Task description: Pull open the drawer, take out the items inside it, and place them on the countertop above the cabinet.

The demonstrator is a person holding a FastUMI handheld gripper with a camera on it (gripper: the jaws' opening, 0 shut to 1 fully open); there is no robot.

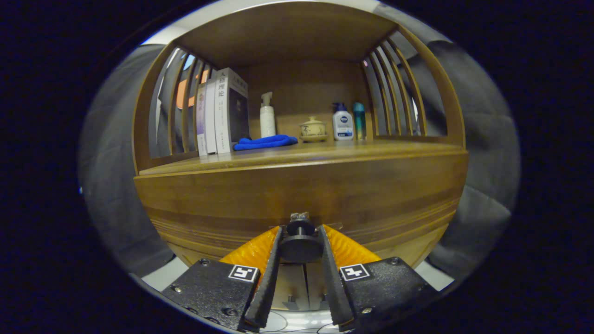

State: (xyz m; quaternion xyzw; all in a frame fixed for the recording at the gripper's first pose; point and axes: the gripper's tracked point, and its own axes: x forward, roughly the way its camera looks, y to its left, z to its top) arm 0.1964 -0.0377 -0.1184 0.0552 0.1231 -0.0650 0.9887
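tongs (300, 248) gripping drawer knob (300, 241), wooden countertop (325, 150)

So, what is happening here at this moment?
A hand-held gripper has its two fingers closed around the dark round knob of the wooden drawer, one on each side. The drawer looks shut, so nothing has been taken out yet. On the countertop above stand some books, a blue cloth, a white pump bottle, a lidded cup and two more bottles.
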